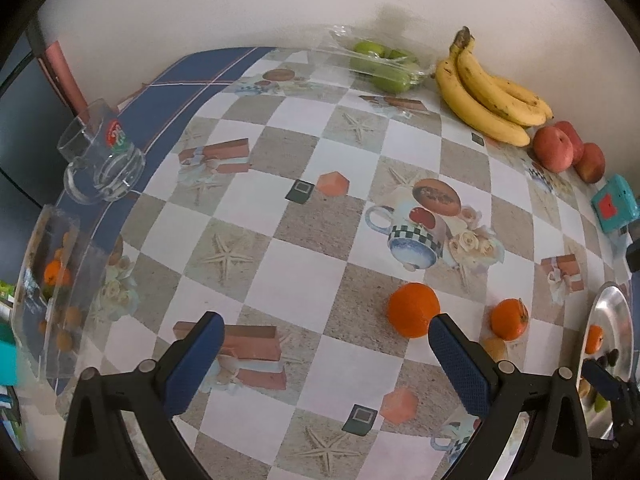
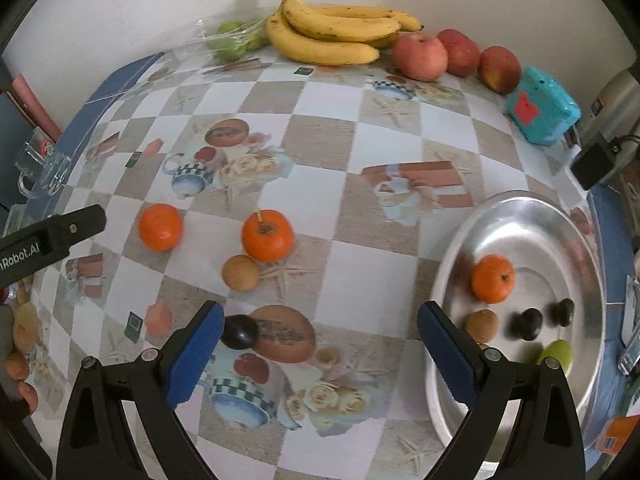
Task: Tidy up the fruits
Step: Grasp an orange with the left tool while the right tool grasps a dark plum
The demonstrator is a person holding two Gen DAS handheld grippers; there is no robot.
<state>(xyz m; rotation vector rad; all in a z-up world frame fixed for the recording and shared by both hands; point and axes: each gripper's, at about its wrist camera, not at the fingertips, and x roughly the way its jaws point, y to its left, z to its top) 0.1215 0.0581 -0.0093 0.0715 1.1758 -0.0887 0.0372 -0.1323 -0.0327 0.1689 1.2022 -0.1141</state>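
While my right hand-held gripper (image 2: 318,326) hangs wide open over the worktop (image 2: 360,216), a dark plum (image 2: 240,332) lies touching its left finger; the metal bowl (image 2: 584,248) sits just right; my left hand-held gripper (image 1: 326,330) — also open, empty — has an orange (image 1: 412,308) at its right fingertip.

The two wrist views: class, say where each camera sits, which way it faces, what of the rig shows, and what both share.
Left wrist: on the left gripper, facing across the table to the wall; its open blue fingers frame an orange.
Right wrist: on the right gripper, same heading, nearer the tray; its open fingers show, the left gripper's arm at left.
Shared: bananas, apples, oranges.
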